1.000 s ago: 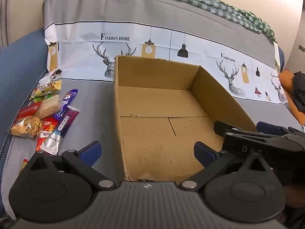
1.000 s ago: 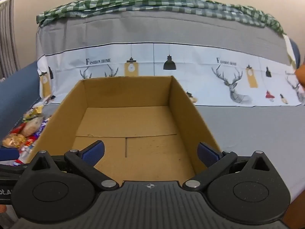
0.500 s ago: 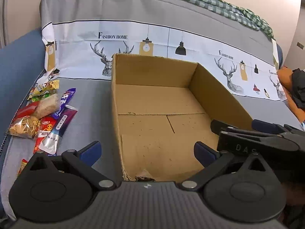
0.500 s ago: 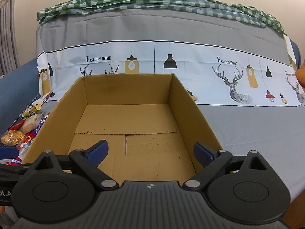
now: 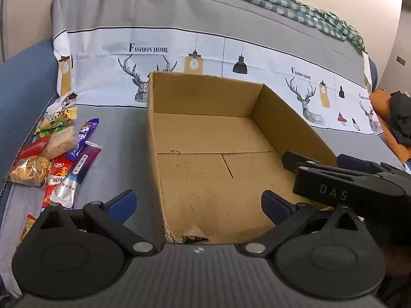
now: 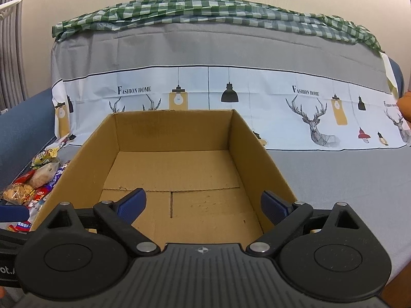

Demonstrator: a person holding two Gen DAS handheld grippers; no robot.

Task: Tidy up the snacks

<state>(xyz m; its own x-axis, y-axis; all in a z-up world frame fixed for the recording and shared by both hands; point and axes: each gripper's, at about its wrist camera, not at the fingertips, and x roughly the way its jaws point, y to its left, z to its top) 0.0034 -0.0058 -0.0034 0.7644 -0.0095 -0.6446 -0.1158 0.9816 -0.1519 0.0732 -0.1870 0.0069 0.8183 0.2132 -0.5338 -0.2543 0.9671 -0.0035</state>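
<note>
— Snack packets: position?
— Heaped on the grey sofa cover, left of the cardboard box, well apart from both sets of jaws.
— Jaws?
— Left gripper spread wide, holding nothing, straddling the box's left wall. Right gripper likewise wide, over the box's near edge.
— Box contents?
— Bare floor flaps only.
— Packets' appearance?
— Red, purple, silver, yellow-green wrappers; one clear bag of crackers.

My left gripper is held level with its jaws spread wide and nothing between them. My right gripper sits just beside it, likewise wide apart and holding nothing.
</note>
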